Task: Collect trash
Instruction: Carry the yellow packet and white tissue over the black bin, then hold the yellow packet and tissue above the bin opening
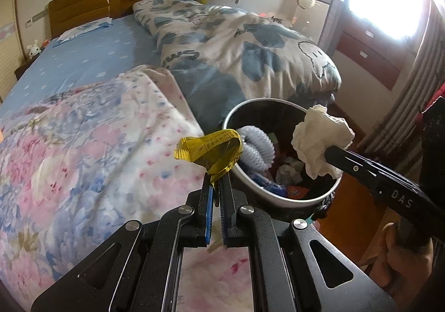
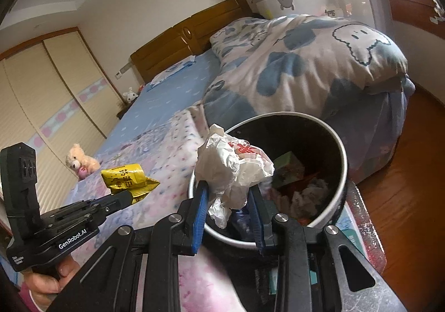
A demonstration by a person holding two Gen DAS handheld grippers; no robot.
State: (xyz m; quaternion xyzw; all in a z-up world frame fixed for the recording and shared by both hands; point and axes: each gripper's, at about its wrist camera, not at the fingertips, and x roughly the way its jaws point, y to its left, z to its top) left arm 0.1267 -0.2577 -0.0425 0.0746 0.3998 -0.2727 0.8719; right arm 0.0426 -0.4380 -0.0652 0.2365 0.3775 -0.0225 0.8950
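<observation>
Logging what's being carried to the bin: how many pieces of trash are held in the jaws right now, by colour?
Yellow: 1, the yellow wrapper in the left gripper
White: 1, the crumpled white paper in the right gripper
Total: 2

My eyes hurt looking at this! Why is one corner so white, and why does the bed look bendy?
Left wrist view: window glare whites out the top right. Both views: the fisheye lens curves the wooden headboard and darkens corners.
</observation>
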